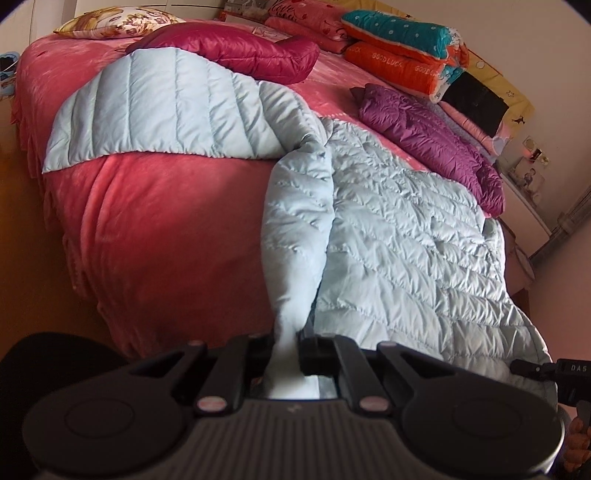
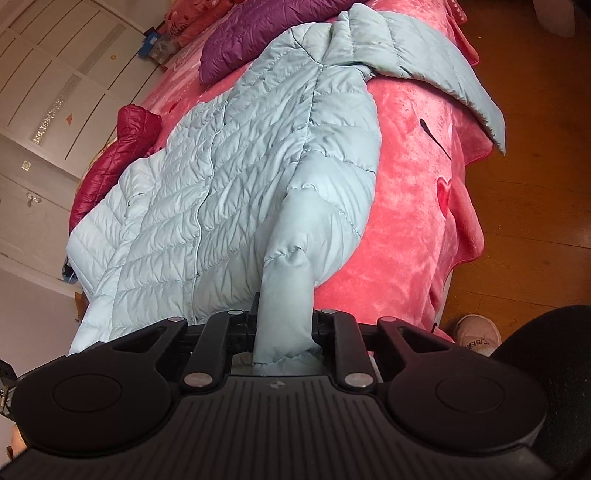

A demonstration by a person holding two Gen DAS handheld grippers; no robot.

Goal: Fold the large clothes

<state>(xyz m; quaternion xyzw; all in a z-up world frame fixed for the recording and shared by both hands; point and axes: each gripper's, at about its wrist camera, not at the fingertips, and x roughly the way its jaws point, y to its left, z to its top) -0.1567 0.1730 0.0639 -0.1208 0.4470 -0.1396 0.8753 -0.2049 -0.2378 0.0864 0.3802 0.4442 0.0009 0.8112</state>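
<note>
A light blue quilted down coat [image 1: 406, 236] lies front up on the pink bed [image 1: 166, 240], its hood [image 1: 155, 110] spread over the bed's edge. In the left wrist view my left gripper [image 1: 290, 350] is shut on the end of one sleeve [image 1: 295, 229], which is pulled taut toward the camera. The right wrist view shows my right gripper [image 2: 284, 325] shut on the other sleeve [image 2: 295, 240], beside the zipped body of the coat [image 2: 207, 184]. Part of the right gripper [image 1: 535, 367] also shows at the coat's hem. The fingertips themselves are hidden by cloth.
A maroon jacket [image 1: 229, 48] and a purple jacket [image 1: 432, 140] lie farther back on the bed. Folded quilts [image 1: 402, 48] and a pillow [image 1: 118, 22] sit at its far end. Wooden floor [image 2: 535, 184] runs beside the bed, with a slippered foot [image 2: 476, 334] and a wardrobe [image 2: 44, 92].
</note>
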